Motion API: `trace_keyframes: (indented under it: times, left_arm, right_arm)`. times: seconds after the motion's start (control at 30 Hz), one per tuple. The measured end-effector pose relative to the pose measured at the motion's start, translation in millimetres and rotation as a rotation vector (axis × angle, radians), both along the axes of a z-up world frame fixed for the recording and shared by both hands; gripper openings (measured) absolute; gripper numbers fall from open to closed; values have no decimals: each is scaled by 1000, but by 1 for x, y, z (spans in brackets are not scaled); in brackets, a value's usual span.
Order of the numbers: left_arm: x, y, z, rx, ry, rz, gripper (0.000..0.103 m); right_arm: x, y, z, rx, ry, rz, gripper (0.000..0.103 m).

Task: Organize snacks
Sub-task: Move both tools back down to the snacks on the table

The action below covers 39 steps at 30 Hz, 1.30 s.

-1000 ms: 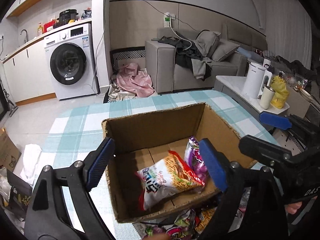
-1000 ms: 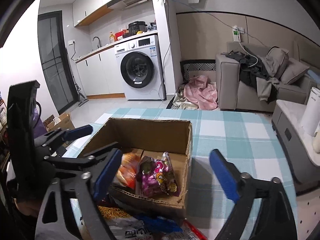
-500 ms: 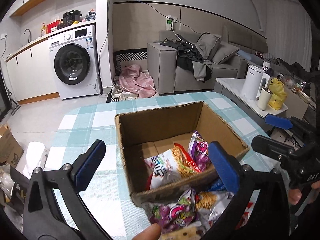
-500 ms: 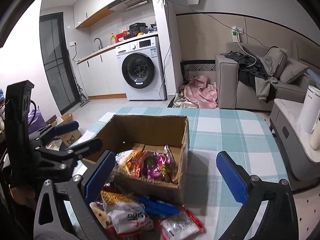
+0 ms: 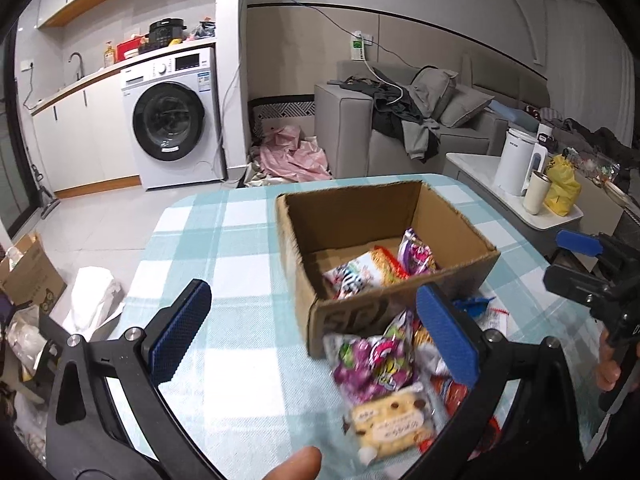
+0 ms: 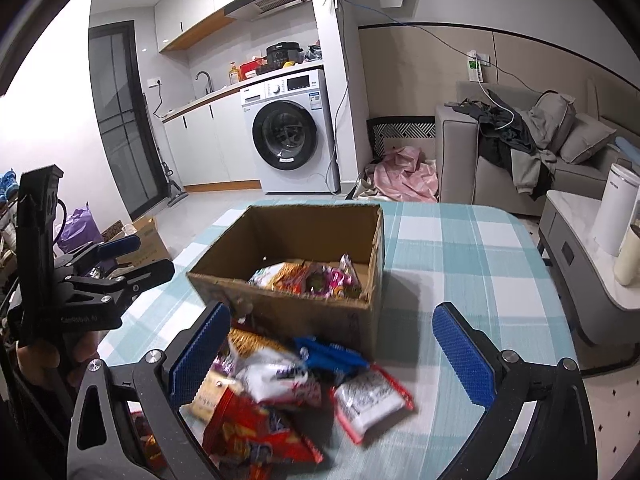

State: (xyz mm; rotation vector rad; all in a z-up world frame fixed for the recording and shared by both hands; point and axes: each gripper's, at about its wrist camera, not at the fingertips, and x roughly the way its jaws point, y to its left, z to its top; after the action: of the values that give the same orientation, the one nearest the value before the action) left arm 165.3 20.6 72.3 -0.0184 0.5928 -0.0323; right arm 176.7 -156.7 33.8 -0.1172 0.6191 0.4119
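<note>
A table covered with a teal-and-white checked tablecloth [image 5: 240, 240] [image 6: 460, 248] carries everything. An open cardboard box [image 5: 344, 316] [image 6: 288, 308] is set on it, upright, with snack packets seen inside. Just in front of the box's near wall, a loose heap of snack packets is spread on the cloth: a purple grape-print packet [image 5: 372, 364], a pale chocolate-chip cookie pack [image 5: 390, 426], a blue wrapper [image 6: 332, 354], a white packet with red edges [image 6: 370, 398], and a red chip bag [image 6: 256, 432]. Some packets are overlapped by others; which ones touch the cloth cannot be told. The far half of the cloth is seen bare.
</note>
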Motion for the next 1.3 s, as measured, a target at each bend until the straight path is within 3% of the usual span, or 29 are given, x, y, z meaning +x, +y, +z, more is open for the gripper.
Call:
trace_keyframes:
  times: [0.8, 1.3]
  left_arm:
    - [-86, -14, -39, 3, 63, -43, 102]
    - [-115, -13, -75, -14, 152, -51, 102]
  right_arm:
    - [-51, -11, -37, -21, 94, -13, 103]
    - [-65, 11, -77, -42, 230, 84, 103]
